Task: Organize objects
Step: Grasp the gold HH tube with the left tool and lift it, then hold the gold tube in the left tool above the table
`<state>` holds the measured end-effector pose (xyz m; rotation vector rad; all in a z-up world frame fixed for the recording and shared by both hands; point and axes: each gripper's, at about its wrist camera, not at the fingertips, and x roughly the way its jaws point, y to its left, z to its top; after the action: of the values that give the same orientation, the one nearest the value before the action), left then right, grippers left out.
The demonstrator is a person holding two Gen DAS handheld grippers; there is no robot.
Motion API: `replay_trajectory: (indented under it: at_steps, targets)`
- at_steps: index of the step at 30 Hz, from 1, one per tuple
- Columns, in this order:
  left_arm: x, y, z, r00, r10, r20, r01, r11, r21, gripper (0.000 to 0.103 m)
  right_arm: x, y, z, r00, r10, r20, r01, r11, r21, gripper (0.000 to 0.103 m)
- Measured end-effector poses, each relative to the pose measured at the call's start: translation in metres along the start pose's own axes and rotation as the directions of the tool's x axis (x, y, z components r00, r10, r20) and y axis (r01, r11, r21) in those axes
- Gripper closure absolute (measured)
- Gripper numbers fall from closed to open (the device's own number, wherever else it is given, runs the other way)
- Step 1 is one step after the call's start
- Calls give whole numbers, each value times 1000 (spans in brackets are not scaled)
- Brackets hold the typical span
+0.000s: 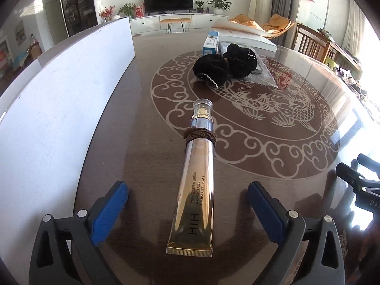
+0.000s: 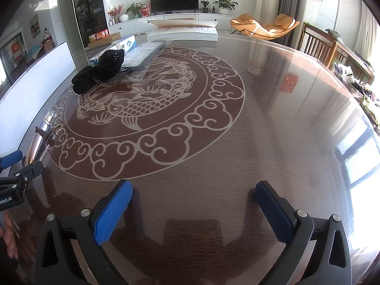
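A gold eye-cream tube [image 1: 196,187] with a clear cap and a brown hair tie [image 1: 200,136] wound round its neck lies on the glass table, pointing away. My left gripper [image 1: 187,204] is open, its blue pads either side of the tube's crimped end, not touching it. A black velvet bow hair clip [image 1: 224,63] lies further back; it also shows in the right wrist view [image 2: 99,70]. My right gripper [image 2: 193,209] is open and empty over bare table. The tube [image 2: 39,137] shows at the left edge of the right wrist view.
A white board [image 1: 61,99] stands along the table's left side. A blue-white box [image 1: 211,44], a clear plastic bag [image 1: 262,71] and a flat white box [image 1: 247,35] lie at the back. The table [image 2: 261,142] carries a fish pattern. Wooden chairs [image 2: 318,45] stand at right.
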<state>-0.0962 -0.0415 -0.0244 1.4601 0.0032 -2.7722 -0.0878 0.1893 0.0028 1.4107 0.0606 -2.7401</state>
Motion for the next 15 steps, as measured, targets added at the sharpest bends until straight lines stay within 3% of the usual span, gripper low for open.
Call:
replay_trajectory:
  at_steps: [15]
  targets:
    - [0, -3, -5, 1000, 4, 6, -4, 1000, 6, 0, 0, 0, 0, 1000, 0, 0, 0, 1000, 0, 0]
